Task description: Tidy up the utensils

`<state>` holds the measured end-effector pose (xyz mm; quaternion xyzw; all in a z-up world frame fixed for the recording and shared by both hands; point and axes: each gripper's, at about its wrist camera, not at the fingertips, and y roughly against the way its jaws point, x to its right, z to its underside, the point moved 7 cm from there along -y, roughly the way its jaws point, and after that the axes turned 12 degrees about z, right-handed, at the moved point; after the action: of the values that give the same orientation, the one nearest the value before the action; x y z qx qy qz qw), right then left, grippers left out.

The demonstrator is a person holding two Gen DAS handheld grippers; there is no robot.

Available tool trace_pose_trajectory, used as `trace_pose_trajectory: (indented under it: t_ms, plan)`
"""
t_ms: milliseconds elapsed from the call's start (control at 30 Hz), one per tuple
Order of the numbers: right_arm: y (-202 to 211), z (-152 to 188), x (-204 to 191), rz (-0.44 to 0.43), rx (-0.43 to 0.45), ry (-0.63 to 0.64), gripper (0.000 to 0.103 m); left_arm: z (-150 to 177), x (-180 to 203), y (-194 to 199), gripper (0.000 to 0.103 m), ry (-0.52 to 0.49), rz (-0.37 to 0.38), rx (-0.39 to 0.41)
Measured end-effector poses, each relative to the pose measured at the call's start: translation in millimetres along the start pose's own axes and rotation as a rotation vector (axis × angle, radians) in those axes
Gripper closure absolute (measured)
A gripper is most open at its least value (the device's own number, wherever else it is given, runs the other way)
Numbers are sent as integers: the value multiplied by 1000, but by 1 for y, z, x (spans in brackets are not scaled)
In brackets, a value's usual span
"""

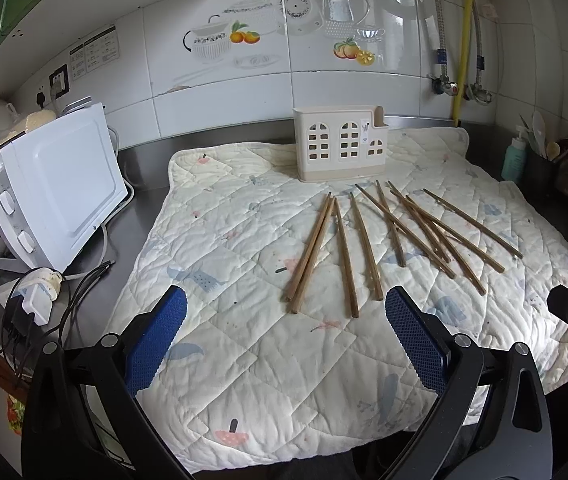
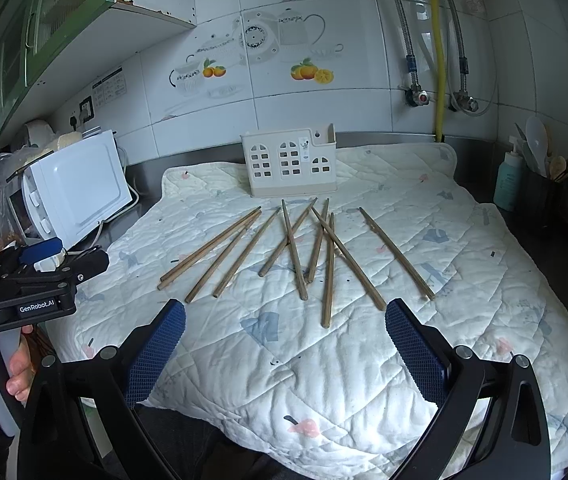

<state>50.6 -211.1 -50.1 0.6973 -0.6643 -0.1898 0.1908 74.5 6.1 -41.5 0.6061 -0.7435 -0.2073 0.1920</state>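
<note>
Several wooden chopsticks (image 1: pixel 368 246) lie fanned out on a quilted cream mat (image 1: pixel 243 352); they also show in the right wrist view (image 2: pixel 296 254). A cream utensil holder (image 1: pixel 342 148) with window cut-outs stands upright at the mat's back edge, and it shows in the right wrist view (image 2: pixel 290 164) too. My left gripper (image 1: pixel 286 300) is open and empty, above the mat just in front of the chopsticks' near ends. My right gripper (image 2: pixel 286 312) is open and empty, likewise just short of the chopsticks. The left gripper (image 2: pixel 49 254) also shows at the left of the right wrist view.
A white microwave (image 1: pixel 51 200) stands left of the mat, with plugs and cables (image 1: pixel 39 292) in front of it. A teal soap bottle (image 1: pixel 514 158) and a dark pot of kitchen tools (image 1: pixel 544 160) stand at the right. A tiled wall with pipes (image 1: pixel 462 40) runs behind.
</note>
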Motion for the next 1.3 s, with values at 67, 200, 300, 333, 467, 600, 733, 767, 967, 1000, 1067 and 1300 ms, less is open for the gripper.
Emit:
trace_pose_trajectory:
  t_ms: [67,200,300,333,467,600,733,767,967,1000,1067,1300]
  plan:
    - [-1,0,1,0,2,0,6,0,0,-1,5,1,1,-4]
    - [-4,0,2,0,-1,-5,6,-2,-2,-4,5,15,9,-10]
    - [-6,-1,3,3,-5,-4,6,-3,-3,-7,5,12,10,-15]
    - [-7,-2,4,1,-6,-6,6,-4,-4,-7,5,13,11,-15]
    - [-10,-4,5,8,-8,-4,6,-7,-8,-11,5,23,16,-13]
    - [-15,-6,10,27,-10,-1,6,-10,-11,-17,5,21,21,-15]
    - [-25,-6,16,38,-28,-10,6,-12,-12,-23,5,15,27,-20]
    - [-26,-6,17,41,-30,-11,6,-13,-13,-25,5,14,25,-20]
    - [-38,-6,27,62,-39,6,6,-12,-18,-38,5,23,50,-38]
    - [-42,-6,30,61,-43,6,6,-11,-20,-41,5,27,54,-41]
    - [-48,-6,35,67,-51,7,6,-10,-23,-46,5,37,63,-47]
    - [-75,-6,52,94,-72,13,8,-6,-32,-67,6,49,88,-71]
